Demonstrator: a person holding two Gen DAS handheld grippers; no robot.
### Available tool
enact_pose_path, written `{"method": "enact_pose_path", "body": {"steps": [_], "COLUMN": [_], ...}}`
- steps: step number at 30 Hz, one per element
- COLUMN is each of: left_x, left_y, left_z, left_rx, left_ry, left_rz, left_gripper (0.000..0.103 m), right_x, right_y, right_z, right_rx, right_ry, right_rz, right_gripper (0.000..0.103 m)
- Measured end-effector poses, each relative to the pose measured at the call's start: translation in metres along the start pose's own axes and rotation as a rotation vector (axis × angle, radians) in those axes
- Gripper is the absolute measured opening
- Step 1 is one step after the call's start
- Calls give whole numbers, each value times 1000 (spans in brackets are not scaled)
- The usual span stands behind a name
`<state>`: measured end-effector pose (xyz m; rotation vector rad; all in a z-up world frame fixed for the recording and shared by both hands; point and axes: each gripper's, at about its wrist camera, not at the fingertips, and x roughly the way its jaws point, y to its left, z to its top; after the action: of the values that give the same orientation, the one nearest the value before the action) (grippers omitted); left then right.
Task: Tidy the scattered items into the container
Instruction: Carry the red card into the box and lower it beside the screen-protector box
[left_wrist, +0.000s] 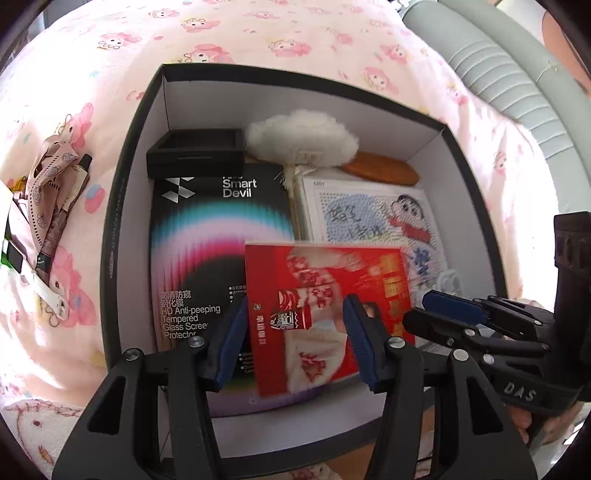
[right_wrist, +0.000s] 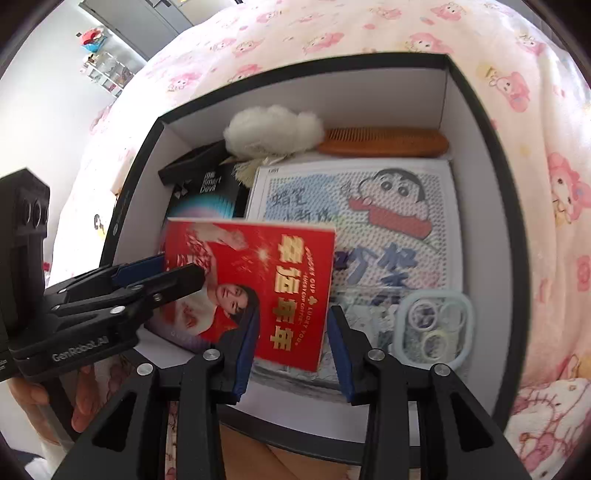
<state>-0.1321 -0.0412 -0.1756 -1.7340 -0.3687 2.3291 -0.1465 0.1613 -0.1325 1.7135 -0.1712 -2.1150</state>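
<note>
A black box with white inside (left_wrist: 129, 155) (right_wrist: 480, 122) sits on a pink cartoon-print bed cover. In it lie a Smart Devil screen-protector pack (left_wrist: 192, 236), a small black tray (left_wrist: 195, 151), a white fluffy cloud (left_wrist: 303, 138) (right_wrist: 273, 129), a wooden comb (right_wrist: 384, 142), a cartoon bead board (right_wrist: 388, 206) and a pale blue phone case (right_wrist: 432, 328). A red packet (left_wrist: 325, 295) (right_wrist: 258, 280) lies loose on top. My left gripper (left_wrist: 295, 336) is open above the packet's near edge. My right gripper (right_wrist: 291, 347) is open over the packet's right corner.
Outside the box on the left lie a pink printed ribbon or mask (left_wrist: 48, 181) and a tube with tags (left_wrist: 55, 236). A grey-green ribbed cushion (left_wrist: 517, 85) is at the upper right. Shelves (right_wrist: 103, 70) stand beyond the bed.
</note>
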Motion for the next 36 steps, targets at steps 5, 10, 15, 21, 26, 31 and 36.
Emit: {"method": "enact_pose_path", "body": {"steps": [5,10,15,21,26,31,36], "left_x": [-13,-25,-26,-17,0,9,2], "left_y": [4,7,4,-1,-3,6,4], "left_z": [-1,-1,15,41,46,43,42], "left_rx": [-17,-31,-19,38,48,14,27], "left_ry": [-59,-123,-115,-80,-51,-26,-90], "left_rz": [-19,-48,-50,12,-1,-15,22], "left_gripper": [53,53,50,47,47,47,47], "right_x": [0,17,27,34,40,26,45], "right_y": [-8,-8,4,34,48,43,42], "right_z": [10,20,27,24,28,25,32], "right_rx": [31,28,20,-57,-64,-12,22], "right_ry": [-30,3,38,44,40,-30,25], "right_rz": [-40,-60,57,132,162,54,5], "right_gripper": [34,34,34,34,34,34,34]}}
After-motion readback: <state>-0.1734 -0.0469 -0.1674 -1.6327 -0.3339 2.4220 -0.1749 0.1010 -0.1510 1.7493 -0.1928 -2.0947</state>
